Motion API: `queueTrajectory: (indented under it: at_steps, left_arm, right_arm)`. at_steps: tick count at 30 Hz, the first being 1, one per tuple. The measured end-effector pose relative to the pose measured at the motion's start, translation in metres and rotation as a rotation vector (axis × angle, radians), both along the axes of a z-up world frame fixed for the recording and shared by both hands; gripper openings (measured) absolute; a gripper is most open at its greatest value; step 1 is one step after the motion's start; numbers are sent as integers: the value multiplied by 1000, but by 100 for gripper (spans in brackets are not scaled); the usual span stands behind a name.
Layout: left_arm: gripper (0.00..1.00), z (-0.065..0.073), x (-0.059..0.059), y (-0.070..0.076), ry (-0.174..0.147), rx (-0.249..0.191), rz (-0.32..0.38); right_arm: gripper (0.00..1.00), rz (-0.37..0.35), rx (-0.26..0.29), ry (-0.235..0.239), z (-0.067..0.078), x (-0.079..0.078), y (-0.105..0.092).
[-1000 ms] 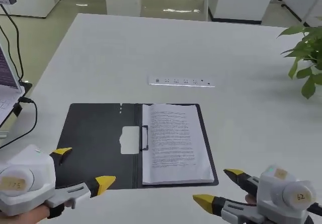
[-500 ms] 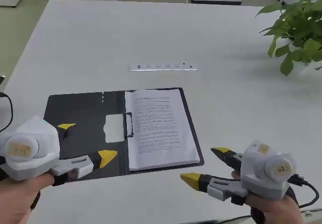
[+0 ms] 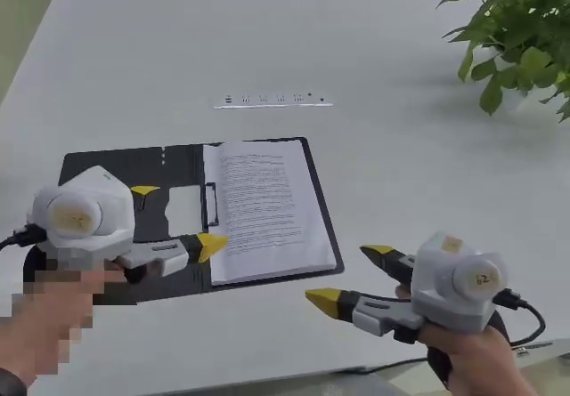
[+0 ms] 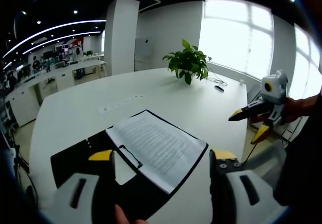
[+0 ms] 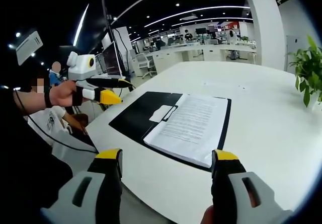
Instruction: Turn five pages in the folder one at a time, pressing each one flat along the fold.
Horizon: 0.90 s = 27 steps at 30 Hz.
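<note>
A black folder (image 3: 107, 166) lies open on the white table, with a stack of printed pages (image 3: 267, 205) on its right half under a clip (image 3: 210, 206). My left gripper (image 3: 178, 216) hovers open over the folder's left cover with nothing between its jaws. My right gripper (image 3: 347, 274) stands open above bare table, right of and nearer than the folder's right corner. In the left gripper view the pages (image 4: 156, 146) lie ahead of the left gripper (image 4: 162, 156), with the right gripper (image 4: 254, 121) off to the right. In the right gripper view the pages (image 5: 193, 123) lie beyond the right gripper (image 5: 167, 155), and the left gripper (image 5: 116, 90) is held above the folder (image 5: 136, 116).
A white power strip (image 3: 272, 101) lies beyond the folder. A green potted plant (image 3: 521, 40) stands at the far right. A cable (image 3: 525, 320) trails from the right gripper near the table's front edge. Office desks and people show in the background (image 5: 201, 40).
The camera has shifted, so the folder sits higher and further left in view. My left gripper has come in over the folder's left cover. Both stay open.
</note>
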<state>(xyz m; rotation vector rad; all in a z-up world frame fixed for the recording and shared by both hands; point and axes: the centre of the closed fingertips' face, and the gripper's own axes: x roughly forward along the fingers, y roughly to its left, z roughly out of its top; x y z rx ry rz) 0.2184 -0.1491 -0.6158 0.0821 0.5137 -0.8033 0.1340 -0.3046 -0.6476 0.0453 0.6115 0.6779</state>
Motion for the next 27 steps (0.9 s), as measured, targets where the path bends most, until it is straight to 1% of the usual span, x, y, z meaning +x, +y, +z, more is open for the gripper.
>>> queueTrajectory:
  at_steps: [4, 13, 19, 22, 27]
  left_arm:
    - [76, -1, 2, -14, -1, 7, -26]
    - [76, -5, 9, -39, 3, 17, -64]
    - [76, -13, 16, -62, 9, 36, -119]
    - [76, -17, 20, -71, 12, 37, -139]
    - [75, -25, 25, -86, 21, 40, -173]
  right_arm:
    - [72, 10, 1, -1, 0, 0, -1]
    - [71, 13, 16, 4, -3, 3, -8]
    - [71, 2, 19, 14, -8, 2, -14]
    - [71, -4, 28, 23, -10, 1, -14]
    - [71, -4, 22, 35, -15, 0, -17]
